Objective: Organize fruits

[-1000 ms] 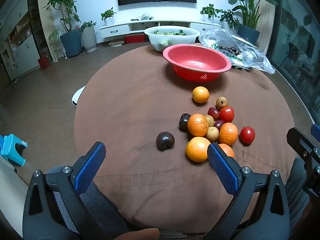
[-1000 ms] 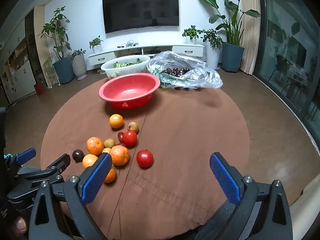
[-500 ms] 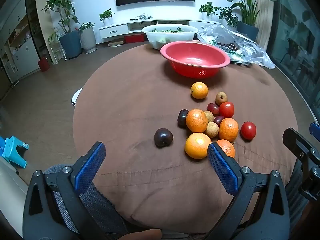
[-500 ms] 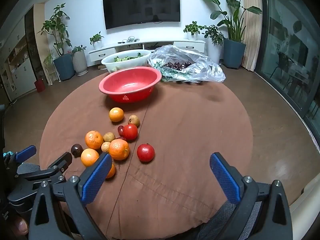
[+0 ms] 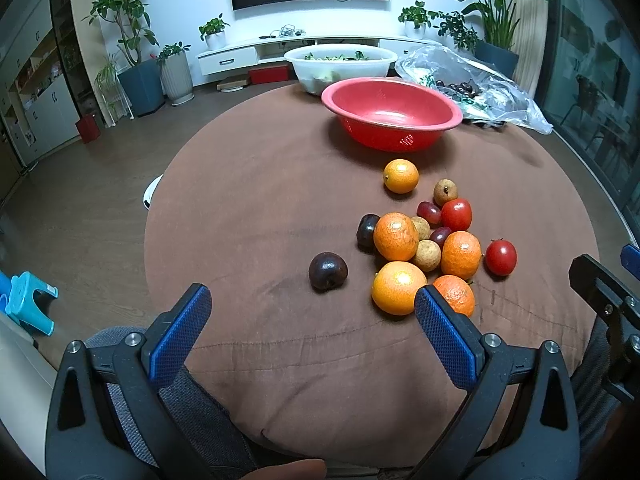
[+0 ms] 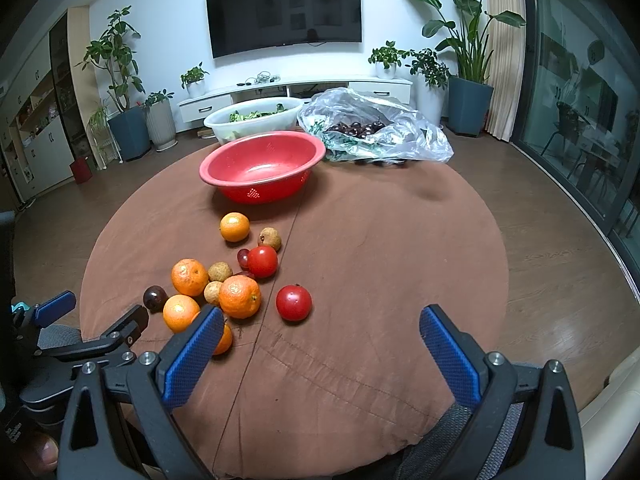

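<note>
Oranges point(image 5: 395, 236) number five; tomatoes point(image 5: 456, 214) two (loose); both tongs point(image 5: 312, 314) point(image 6: 320, 334) gape, empty.

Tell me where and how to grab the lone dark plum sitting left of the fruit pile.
Take the dark plum across its round middle, coming from above with the open left gripper. It sits apart from the oranges, bare tablecloth on both sides, so the fingers probably fit either side without nudging neighbours.
</note>
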Motion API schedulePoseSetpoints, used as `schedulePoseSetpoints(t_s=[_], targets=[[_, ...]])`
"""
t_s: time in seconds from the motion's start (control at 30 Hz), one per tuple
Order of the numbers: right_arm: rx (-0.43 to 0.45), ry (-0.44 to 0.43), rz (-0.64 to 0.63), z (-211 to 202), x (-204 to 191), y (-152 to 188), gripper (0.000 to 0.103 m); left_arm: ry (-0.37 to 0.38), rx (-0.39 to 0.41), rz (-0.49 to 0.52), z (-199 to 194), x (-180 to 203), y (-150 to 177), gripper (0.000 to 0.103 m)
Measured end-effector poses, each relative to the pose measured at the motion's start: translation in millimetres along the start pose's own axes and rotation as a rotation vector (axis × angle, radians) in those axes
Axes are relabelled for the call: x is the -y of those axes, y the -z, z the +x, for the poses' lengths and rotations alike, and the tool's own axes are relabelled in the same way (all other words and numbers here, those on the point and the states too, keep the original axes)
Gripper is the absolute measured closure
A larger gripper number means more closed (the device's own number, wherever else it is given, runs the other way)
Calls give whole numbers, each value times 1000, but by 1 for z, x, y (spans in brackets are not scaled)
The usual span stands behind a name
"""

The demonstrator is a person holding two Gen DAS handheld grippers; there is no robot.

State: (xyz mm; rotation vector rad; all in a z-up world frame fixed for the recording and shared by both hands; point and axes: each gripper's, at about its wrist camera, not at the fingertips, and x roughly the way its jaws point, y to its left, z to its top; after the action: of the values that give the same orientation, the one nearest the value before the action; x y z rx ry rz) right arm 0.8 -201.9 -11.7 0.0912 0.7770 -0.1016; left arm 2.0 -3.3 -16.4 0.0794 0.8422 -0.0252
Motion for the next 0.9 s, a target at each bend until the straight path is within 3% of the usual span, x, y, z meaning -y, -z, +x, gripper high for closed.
schedulePoseSetpoints(t_s=[0.9], targets=[[-1, -1, 2, 0, 0, 0, 2, 0, -6, 1, 4, 0, 2, 0]])
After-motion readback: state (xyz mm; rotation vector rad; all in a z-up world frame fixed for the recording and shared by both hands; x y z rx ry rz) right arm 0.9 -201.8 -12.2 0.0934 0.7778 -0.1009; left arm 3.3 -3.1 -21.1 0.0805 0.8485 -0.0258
